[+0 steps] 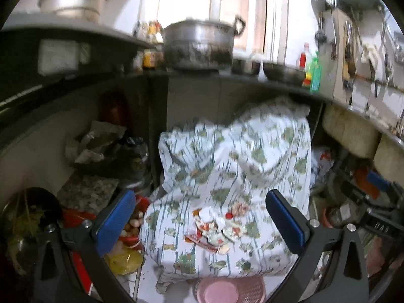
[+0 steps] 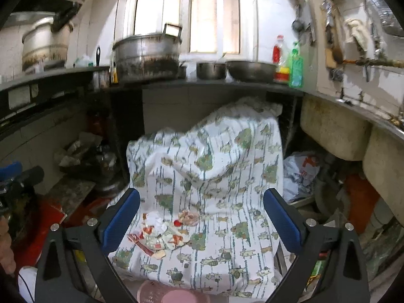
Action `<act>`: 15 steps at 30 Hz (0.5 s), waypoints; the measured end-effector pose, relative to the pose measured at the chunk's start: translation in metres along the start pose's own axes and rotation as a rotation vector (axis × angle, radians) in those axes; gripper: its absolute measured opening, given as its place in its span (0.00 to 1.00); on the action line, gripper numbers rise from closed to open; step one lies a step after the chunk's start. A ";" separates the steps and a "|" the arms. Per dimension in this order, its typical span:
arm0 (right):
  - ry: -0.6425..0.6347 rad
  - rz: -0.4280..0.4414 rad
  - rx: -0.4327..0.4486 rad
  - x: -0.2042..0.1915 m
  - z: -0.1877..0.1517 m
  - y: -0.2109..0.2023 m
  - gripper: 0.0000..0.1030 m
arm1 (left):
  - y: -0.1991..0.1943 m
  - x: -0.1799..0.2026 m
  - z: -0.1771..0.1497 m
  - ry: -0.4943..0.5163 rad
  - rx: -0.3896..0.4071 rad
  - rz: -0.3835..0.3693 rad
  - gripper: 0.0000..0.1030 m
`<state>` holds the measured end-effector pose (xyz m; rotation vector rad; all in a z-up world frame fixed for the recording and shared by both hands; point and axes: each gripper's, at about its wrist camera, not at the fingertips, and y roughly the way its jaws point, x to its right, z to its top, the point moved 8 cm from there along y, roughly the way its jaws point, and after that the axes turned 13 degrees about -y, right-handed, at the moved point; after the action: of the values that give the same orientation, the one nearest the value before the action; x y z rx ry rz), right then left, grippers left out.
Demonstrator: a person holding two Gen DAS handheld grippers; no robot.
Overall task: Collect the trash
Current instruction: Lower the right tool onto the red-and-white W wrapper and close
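Note:
A pile of crumpled wrappers and paper scraps (image 1: 216, 229) lies on a white cloth printed with green animals (image 1: 252, 156) that covers a bulky object under the counter. The pile also shows in the right wrist view (image 2: 161, 234) on the same cloth (image 2: 214, 161). My left gripper (image 1: 200, 223) is open, its blue pads on either side of the pile and a little above it. My right gripper (image 2: 200, 221) is open and empty, with the pile near its left finger. A pink perforated basket (image 1: 227, 290) sits at the near foot of the cloth, also in the right wrist view (image 2: 166, 294).
A dark counter (image 2: 202, 84) overhangs the cloth and carries a large sooty pot (image 2: 146, 58), bowls and bottles (image 2: 295, 65). Left are a bowl of small round vegetables (image 1: 131, 224) and a yellow bag (image 1: 123, 260). Right are sacks (image 2: 333, 131), a plastic bag (image 2: 300, 169) and clutter.

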<state>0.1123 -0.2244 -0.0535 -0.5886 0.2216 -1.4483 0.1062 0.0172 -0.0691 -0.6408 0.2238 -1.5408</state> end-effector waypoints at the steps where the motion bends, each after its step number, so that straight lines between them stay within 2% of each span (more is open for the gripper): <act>1: -0.013 -0.003 -0.028 0.001 -0.004 0.012 0.86 | 0.011 -0.002 -0.002 0.005 -0.014 0.011 1.00; 4: -0.024 -0.050 -0.109 0.007 -0.024 0.047 0.79 | 0.048 -0.014 -0.007 0.005 -0.044 0.038 1.00; 8: 0.017 -0.013 -0.229 0.009 -0.061 0.103 0.68 | 0.090 -0.034 -0.017 -0.043 -0.046 0.095 1.00; 9: 0.044 -0.045 -0.251 0.013 -0.071 0.116 0.64 | 0.099 -0.037 -0.020 -0.051 -0.058 0.098 1.00; 10: 0.084 -0.112 -0.265 0.020 -0.084 0.130 0.60 | 0.112 -0.041 -0.027 -0.059 -0.083 0.099 1.00; 11: 0.109 -0.133 -0.264 0.023 -0.094 0.138 0.59 | 0.127 -0.047 -0.036 -0.072 -0.106 0.110 1.00; 12: 0.122 -0.120 -0.268 0.022 -0.104 0.149 0.59 | 0.139 -0.054 -0.046 -0.080 -0.109 0.143 1.00; 15: 0.099 -0.016 -0.357 0.013 -0.132 0.182 0.58 | 0.167 -0.068 -0.070 -0.067 -0.124 0.214 1.00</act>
<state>0.2077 -0.2672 -0.2531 -0.8090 0.5626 -1.4646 0.2088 0.0503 -0.2291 -0.7408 0.3281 -1.3050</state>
